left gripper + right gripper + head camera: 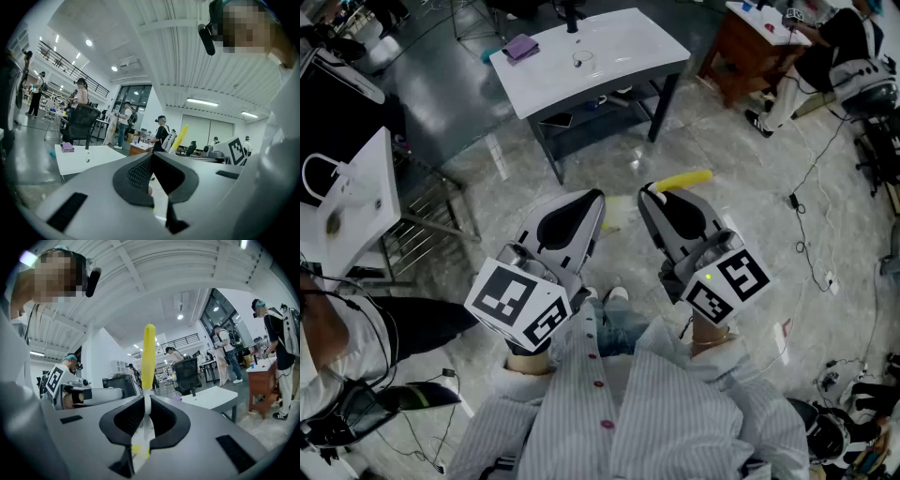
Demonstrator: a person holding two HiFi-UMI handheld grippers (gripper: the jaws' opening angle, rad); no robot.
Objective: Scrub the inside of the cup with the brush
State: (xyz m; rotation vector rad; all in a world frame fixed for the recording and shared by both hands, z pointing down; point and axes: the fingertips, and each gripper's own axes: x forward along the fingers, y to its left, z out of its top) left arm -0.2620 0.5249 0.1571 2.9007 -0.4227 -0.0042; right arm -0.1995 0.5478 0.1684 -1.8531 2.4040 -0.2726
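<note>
In the head view both grippers are held up close to the person's chest, above the floor. My right gripper (647, 193) is shut on a yellow-handled brush (681, 179), whose handle sticks out past the fingertips. In the right gripper view the handle (149, 357) rises straight up from the jaws, with the white bristles (140, 434) back between them. My left gripper (596, 199) is shut with nothing between its jaws (151, 187). A small clear object (581, 60), possibly the cup, sits on the white table (628, 42) far ahead of both grippers.
A purple cloth (522, 47) lies at the white table's far left corner. A second white surface (358, 192) and a metal rack stand at the left. A wooden desk (748, 42) with a seated person is at the top right. Cables trail across the tiled floor (811, 253).
</note>
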